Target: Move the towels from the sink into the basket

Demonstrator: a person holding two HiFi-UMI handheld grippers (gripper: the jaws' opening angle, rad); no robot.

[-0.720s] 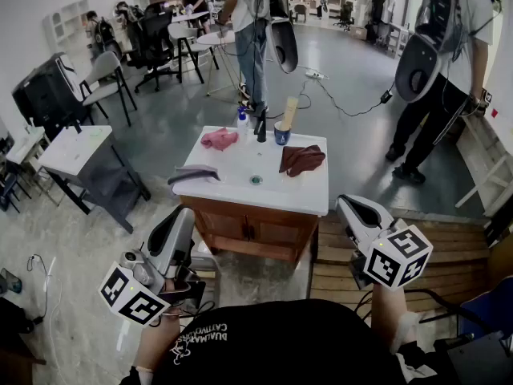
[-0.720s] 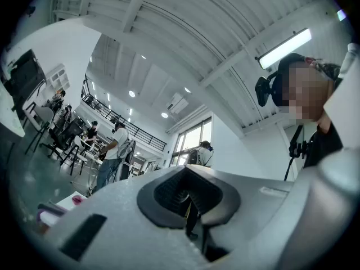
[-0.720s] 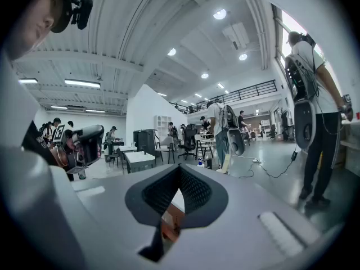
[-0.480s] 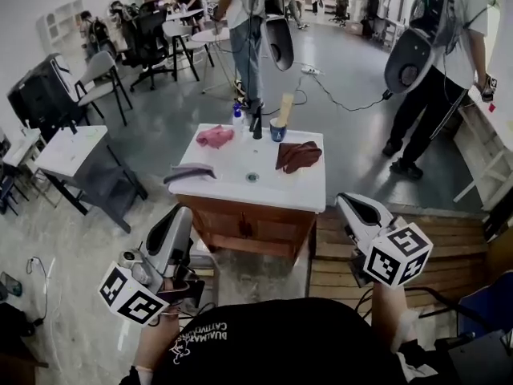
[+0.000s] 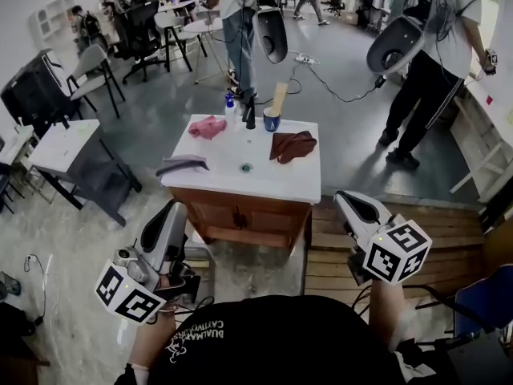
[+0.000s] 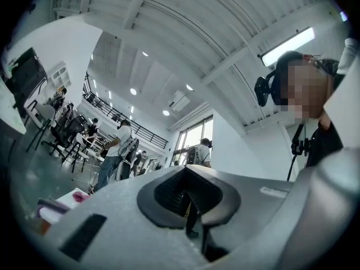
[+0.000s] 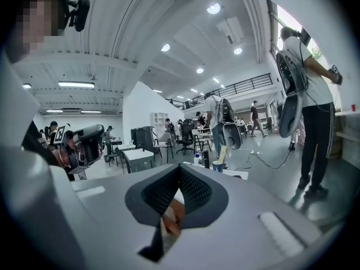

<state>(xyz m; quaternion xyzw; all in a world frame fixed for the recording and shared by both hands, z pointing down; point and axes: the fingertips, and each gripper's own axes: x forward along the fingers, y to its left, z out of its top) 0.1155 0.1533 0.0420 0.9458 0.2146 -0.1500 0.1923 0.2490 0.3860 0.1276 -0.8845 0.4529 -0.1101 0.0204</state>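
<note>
A white sink top (image 5: 240, 184) on a wooden cabinet stands ahead of me. Three towels lie on it: a pink one (image 5: 207, 127) at the far left, a dark red one (image 5: 292, 145) at the right, and a grey one (image 5: 183, 165) hanging over the left edge. My left gripper (image 5: 171, 212) and right gripper (image 5: 351, 203) are held low, well short of the cabinet, both shut and empty. The left gripper view shows its shut gripper (image 6: 188, 207), with the pink towel (image 6: 80, 196) small at the left. The right gripper view shows its shut gripper (image 7: 174, 201), with the sink top (image 7: 236, 174) beyond.
A dark tap (image 5: 249, 115), a blue cup (image 5: 271, 120) and a bottle (image 5: 231, 103) stand at the sink's back edge. Two people stand behind it. A grey side table (image 5: 60, 147) is at the left and wooden pallets (image 5: 449, 247) at the right.
The sink and towels have slid a little up and left in the head view. Both grippers stay low, shut and empty.
</note>
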